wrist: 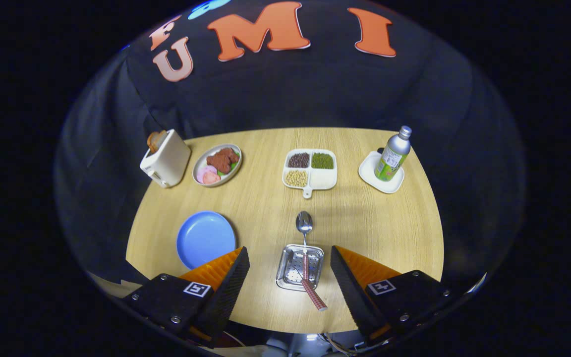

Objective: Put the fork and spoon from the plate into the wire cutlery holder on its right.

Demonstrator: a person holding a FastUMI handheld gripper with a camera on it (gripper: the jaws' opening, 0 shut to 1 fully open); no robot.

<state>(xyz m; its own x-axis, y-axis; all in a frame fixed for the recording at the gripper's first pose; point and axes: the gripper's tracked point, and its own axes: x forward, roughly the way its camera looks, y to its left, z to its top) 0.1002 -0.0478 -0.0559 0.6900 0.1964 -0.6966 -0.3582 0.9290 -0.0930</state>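
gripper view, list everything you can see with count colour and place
table: 1, light wood, under everything
toaster: 1, white, far left, bread in slot
oval plate: 1, food on it, right of toaster
divided dish: 1, white, beans in three sections, far centre
bottle: 1, silver and green, on white coaster, far right
blue plate: 1, left of holder
wire cutlery holder: 1, metal, between the jaws
spoon: 1, silver bowl, red patterned handle, lying across holder
gripper: 1, jaws open either side of holder
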